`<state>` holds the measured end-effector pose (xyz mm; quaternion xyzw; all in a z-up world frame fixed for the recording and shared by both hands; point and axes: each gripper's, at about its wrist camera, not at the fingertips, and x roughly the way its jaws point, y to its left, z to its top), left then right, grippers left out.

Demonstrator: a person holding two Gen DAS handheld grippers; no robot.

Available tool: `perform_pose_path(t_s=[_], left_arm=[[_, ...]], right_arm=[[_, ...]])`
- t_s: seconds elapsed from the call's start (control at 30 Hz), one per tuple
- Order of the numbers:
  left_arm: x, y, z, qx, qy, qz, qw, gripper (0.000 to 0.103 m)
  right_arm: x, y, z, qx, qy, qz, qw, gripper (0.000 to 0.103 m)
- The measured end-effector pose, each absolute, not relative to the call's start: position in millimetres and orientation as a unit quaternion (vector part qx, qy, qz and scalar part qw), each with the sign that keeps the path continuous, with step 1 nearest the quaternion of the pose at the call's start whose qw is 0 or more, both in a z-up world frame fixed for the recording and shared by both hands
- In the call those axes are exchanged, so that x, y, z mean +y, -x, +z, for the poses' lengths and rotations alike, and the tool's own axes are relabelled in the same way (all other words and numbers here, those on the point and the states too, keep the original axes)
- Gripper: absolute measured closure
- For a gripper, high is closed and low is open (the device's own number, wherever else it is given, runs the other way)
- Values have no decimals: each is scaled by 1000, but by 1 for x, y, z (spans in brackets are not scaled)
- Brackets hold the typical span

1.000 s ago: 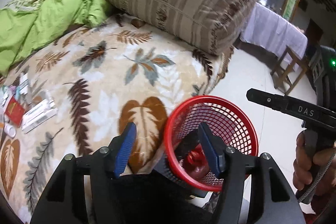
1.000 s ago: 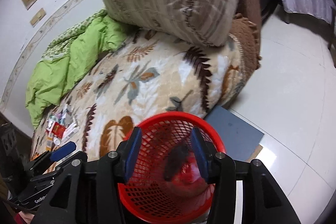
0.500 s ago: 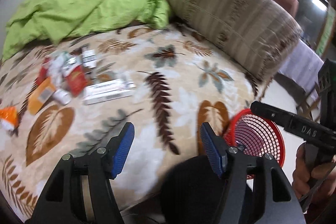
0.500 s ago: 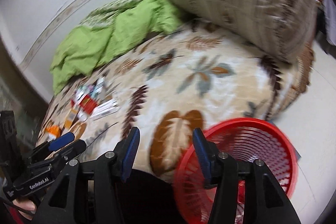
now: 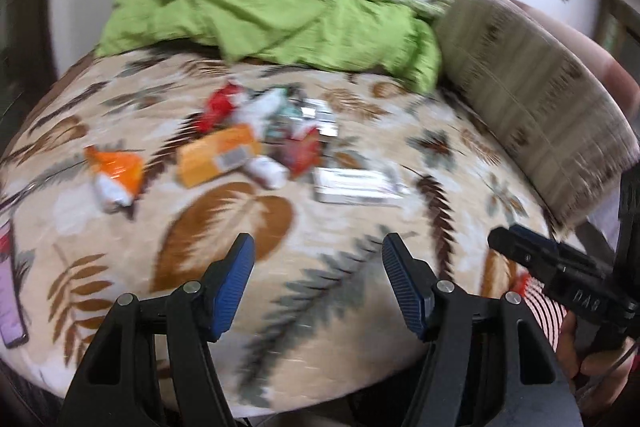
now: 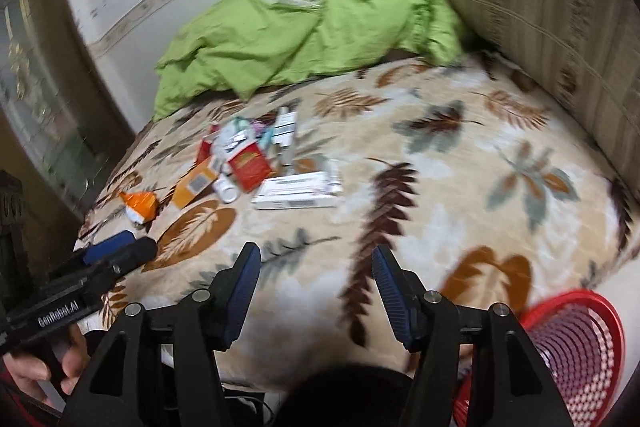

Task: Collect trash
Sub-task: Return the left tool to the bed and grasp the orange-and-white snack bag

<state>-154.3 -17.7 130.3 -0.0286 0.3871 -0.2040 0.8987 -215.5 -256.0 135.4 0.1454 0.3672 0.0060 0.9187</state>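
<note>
1. My left gripper [image 5: 316, 283] is spread with nothing between the pads; jaws have just been opening; it hangs over the leaf-print blanket [image 5: 360, 211], short of the trash.
2. My right gripper [image 6: 316, 287] is likewise spread and empty; its jaws have just been opening too.
3. Trash pile sits mid-bed: orange carton [image 5: 218, 159], red packet [image 6: 250, 165], long white box [image 6: 298, 191], orange wrapper [image 5: 116, 171] apart at the left edge.
4. Red mesh basket [image 6: 580, 343] is on the floor at the bed's edge, well apart from the pile.
5. Risks: items overlap, so a pinch may drag neighbours; soft blanket may bunch into the pads; flat white box may slip; carry to the basket could drop pieces on the floor.
</note>
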Motion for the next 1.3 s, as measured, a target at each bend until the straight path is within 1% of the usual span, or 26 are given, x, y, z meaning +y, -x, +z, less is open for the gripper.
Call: perform_pose_path(t_s=[0.27, 0.53, 0.83, 0.93, 0.97, 1.03, 1.1, 1.13, 1.17, 1.3], left_arm=[[52, 123, 123, 386, 80, -105, 913, 33], [113, 84, 103, 386, 140, -7, 912, 33], [117, 25, 70, 420, 141, 41, 895, 32], [117, 7, 55, 436, 124, 62, 889, 31], [118, 1, 49, 440, 122, 61, 887, 28], [119, -6, 43, 448, 136, 41, 883, 27], [112, -10, 42, 445, 116, 35, 887, 33], [106, -12, 42, 441, 96, 33, 892, 49], [104, -13, 42, 440, 93, 26, 893, 54], [103, -13, 43, 437, 96, 21, 894, 55]], right_arm=[[-226, 174, 112, 375, -103, 14, 921, 42], [-233, 163, 99, 395, -134, 13, 909, 42], [-237, 167, 98, 386, -147, 19, 911, 42], [-238, 167, 98, 385, -149, 19, 911, 42], [-238, 167, 98, 385, -149, 19, 911, 42], [-239, 166, 97, 388, -152, 21, 909, 42], [-239, 162, 96, 397, -153, 25, 905, 42], [-239, 158, 95, 404, -156, 32, 901, 42], [-241, 152, 94, 411, -165, 48, 895, 42], [-252, 123, 93, 416, -173, 70, 890, 40]])
